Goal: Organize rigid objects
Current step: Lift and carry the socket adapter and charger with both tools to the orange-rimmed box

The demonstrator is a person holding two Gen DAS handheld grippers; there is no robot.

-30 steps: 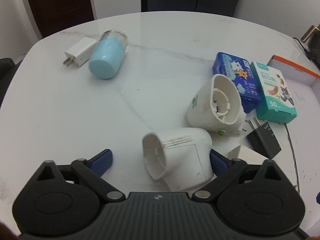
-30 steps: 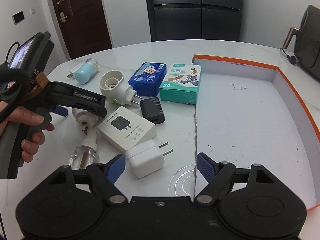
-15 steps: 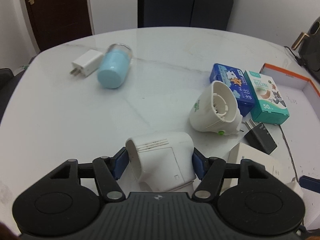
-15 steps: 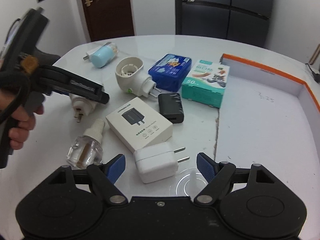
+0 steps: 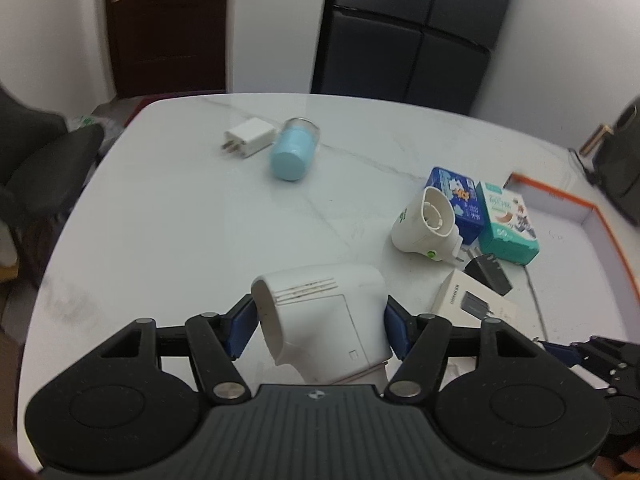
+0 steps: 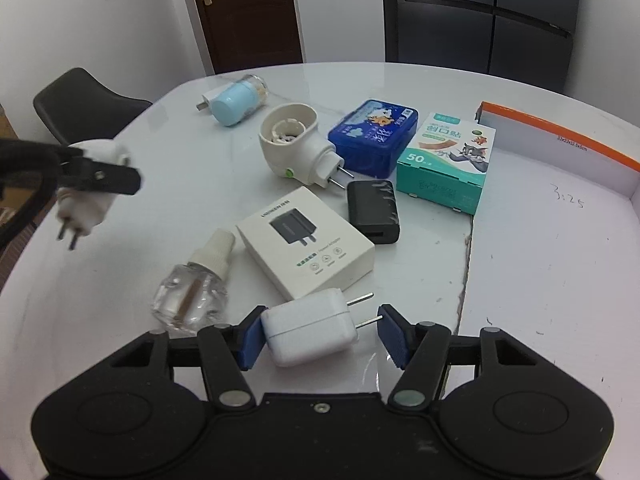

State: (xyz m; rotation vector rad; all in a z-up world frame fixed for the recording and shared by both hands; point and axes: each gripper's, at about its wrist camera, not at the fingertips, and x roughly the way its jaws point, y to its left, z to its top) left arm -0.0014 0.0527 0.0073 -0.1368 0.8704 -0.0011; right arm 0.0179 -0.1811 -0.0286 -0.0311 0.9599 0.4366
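My left gripper (image 5: 318, 326) is shut on a white plug-in device (image 5: 324, 316) and holds it above the table; in the right wrist view it hangs at the left (image 6: 86, 184) with its prongs down. My right gripper (image 6: 320, 334) is open around a white charger (image 6: 310, 330) lying on the table, its prongs pointing right; the left pad touches it, the right pad stands just off the prongs. The orange-edged white box (image 6: 560, 240) lies open at the right.
On the marble table (image 5: 180, 220) lie a second white plug-in device (image 6: 296, 146), a blue box (image 6: 372, 136), a teal plaster box (image 6: 448, 162), a black adapter (image 6: 374, 212), a white adapter box (image 6: 306, 240), a clear bottle (image 6: 194, 286), a light-blue container (image 5: 294, 150) and a white charger (image 5: 248, 138).
My left gripper closed on the white plug-in device and lifted it off the table. My right gripper moved forward and narrowed around the white charger.
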